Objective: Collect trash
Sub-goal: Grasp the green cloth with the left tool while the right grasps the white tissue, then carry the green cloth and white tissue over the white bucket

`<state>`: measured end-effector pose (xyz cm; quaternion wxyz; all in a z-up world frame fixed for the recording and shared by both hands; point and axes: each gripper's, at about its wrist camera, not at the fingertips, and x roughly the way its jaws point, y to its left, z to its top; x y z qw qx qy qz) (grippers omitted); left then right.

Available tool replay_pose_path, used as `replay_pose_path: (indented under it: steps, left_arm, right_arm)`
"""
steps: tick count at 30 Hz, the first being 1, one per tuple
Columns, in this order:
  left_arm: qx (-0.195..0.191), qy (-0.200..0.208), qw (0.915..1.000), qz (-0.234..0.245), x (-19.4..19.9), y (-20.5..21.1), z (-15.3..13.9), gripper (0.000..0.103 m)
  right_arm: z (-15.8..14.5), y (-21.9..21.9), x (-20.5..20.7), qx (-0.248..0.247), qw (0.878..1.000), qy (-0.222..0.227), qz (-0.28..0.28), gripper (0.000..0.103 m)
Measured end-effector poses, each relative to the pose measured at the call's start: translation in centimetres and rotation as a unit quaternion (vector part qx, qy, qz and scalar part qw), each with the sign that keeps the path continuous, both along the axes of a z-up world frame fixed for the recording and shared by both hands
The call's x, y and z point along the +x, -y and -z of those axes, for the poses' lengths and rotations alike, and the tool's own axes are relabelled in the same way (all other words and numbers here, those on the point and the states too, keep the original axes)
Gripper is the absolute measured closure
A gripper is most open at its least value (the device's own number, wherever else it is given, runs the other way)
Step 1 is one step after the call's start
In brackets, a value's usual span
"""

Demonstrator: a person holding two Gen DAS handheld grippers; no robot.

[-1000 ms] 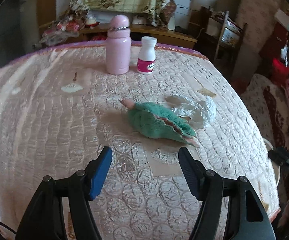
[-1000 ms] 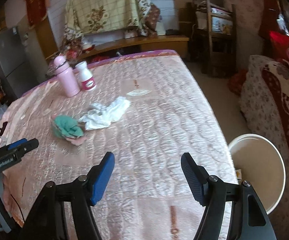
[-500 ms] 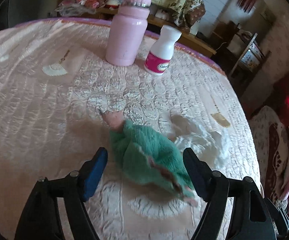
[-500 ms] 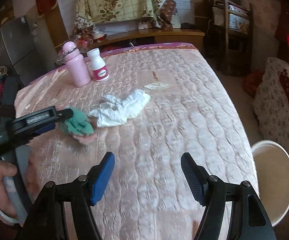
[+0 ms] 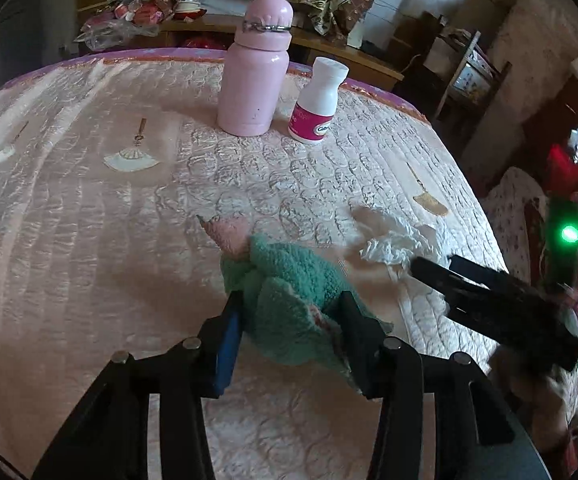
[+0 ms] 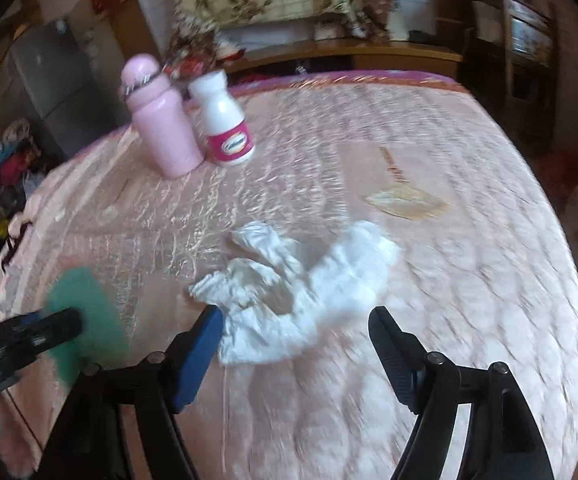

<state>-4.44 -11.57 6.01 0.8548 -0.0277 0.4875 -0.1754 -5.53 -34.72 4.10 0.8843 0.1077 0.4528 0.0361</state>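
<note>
While both tools are down over the quilted bed [image 5: 89, 216], nothing is seen to have been collected yet. The left tool [image 5: 289, 320] is set astride the green cloth [image 5: 289, 280]; its jaws have just been closing, and the blue pad and the black pad are seen against the two sides of the bundle. A grasp on the cloth is judged made or all but made, though the bundle is not yet lifted off the quilt. The right tool [image 6: 295, 344] is held released, its jaws having just been opening, with the crumpled white tissue [image 6: 289, 276] lying partly between them and against the blue pad; no pinch is seen there. In the right wrist view the picture is blurred, so finer contact cannot be told. The tissue and the cloth lie near each other at mid-bed. A pink bottle [image 5: 257, 68] and a white pill bottle [image 5: 317, 100] stand upright, just beside each other, well apart from both tools and untouched. Left to do, by judgement: both grasps completed, both items lifted and carried off to a bin. No bin is plainly shown at this moment.
</note>
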Motion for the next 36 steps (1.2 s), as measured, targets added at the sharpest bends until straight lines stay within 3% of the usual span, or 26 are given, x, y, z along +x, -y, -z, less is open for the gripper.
replay_pose_path:
  steps: [3, 4, 5, 6, 9, 14, 24, 36]
  left_arm:
    - [0.003, 0.004, 1.0, 0.001, -0.5, -0.2, -0.1, 0.055]
    - [0.002, 0.005, 1.0, 0.002, -0.7, -0.3, -0.2, 0.055]
    - [-0.001, 0.006, 1.0, 0.003, -0.9, -0.2, -0.2, 0.055]
    - [-0.002, 0.008, 1.0, 0.006, -1.1, -0.1, -0.4, 0.055]
    - [-0.001, 0.017, 0.9997, 0.017, -1.7, 0.7, -0.8, 0.055]
    - [-0.005, 0.021, 0.9989, 0.041, -3.3, 2.8, -1.3, 0.055]
    - [0.009, 0.029, 0.9941, 0.104, -7.9, 8.8, -1.0, 0.055]
    - [0.019, 0.039, 0.9839, 0.173, -12.1, 16.6, -1.2, 0.055]
  right_arm:
    - [1.0, -0.9, 1.3, -0.011, 1.0, -0.007, -0.017, 0.029]
    - [1.1, -1.0, 1.4, -0.014, 1.0, -0.004, -0.018, 0.042]
    - [1.2, -1.0, 1.4, -0.022, 1.0, 0.0, -0.014, 0.078]
    - [1.4, -0.9, 1.3, -0.029, 1.0, -0.003, -0.009, 0.08]
    - [0.8, 0.3, -0.3, 0.011, 1.0, 0.006, -0.002, 0.082]
    - [-1.5, 1.9, -4.9, 0.032, 0.999, 0.027, 0.004, 0.082]
    - [-3.7, 6.3, -14.4, 0.025, 0.997, 0.043, 0.066, 0.082]
    - [-4.6, 12.0, -21.7, 0.018, 0.989, 0.052, 0.14, 0.082]
